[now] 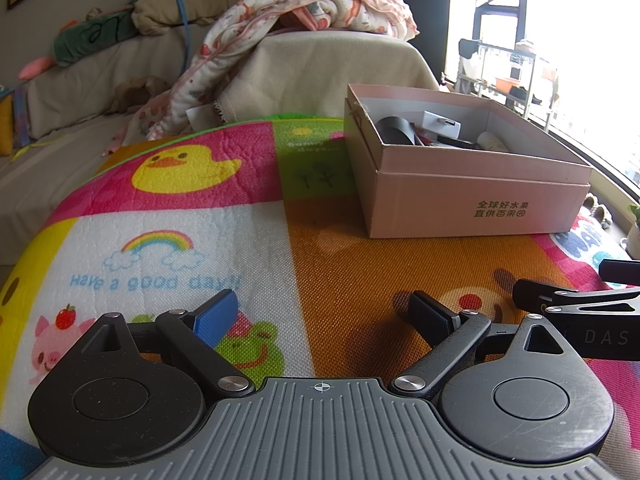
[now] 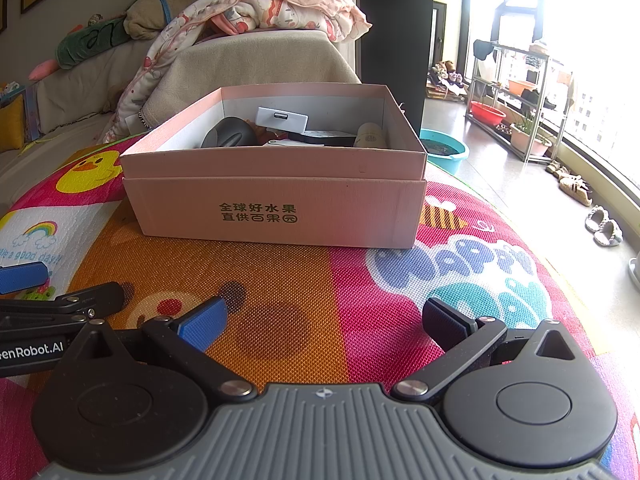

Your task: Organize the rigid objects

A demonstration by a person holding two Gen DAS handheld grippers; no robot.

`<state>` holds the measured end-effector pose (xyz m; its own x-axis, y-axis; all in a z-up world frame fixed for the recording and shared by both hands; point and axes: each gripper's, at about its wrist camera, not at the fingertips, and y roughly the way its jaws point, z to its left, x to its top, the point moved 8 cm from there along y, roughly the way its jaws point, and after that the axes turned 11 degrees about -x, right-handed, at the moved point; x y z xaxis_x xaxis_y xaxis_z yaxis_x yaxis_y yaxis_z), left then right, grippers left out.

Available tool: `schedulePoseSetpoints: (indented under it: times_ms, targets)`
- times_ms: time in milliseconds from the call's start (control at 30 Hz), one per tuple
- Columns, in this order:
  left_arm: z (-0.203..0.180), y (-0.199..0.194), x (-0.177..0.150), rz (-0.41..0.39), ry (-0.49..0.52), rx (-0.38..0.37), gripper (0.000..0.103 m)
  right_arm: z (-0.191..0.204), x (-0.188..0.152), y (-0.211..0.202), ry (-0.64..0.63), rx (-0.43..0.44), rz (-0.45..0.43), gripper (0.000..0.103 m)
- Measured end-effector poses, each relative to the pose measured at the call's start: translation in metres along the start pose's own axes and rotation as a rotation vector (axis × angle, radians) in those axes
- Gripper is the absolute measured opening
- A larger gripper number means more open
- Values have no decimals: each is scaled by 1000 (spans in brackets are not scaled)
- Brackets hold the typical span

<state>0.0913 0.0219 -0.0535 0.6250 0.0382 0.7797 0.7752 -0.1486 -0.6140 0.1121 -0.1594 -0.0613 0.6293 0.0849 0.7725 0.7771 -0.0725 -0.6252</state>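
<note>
A pink cardboard box stands on the colourful play mat; it also shows in the left wrist view at the right. Inside lie a dark grey mouse, a white adapter, a flat black item and a pale bottle. My left gripper is open and empty, low over the mat left of the box. My right gripper is open and empty in front of the box. Each gripper's fingers edge into the other's view.
A cloth-covered sofa with a pink blanket and plush toys stands behind the mat. To the right are a teal basin, a metal rack, slippers and a bright window.
</note>
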Motion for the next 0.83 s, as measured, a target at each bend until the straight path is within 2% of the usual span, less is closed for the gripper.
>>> schedulePoseSetpoints:
  times_ms: [833]
  targets:
    - [0,0,0,-1,1,-6,96,0,0,0,0,0,0,103]
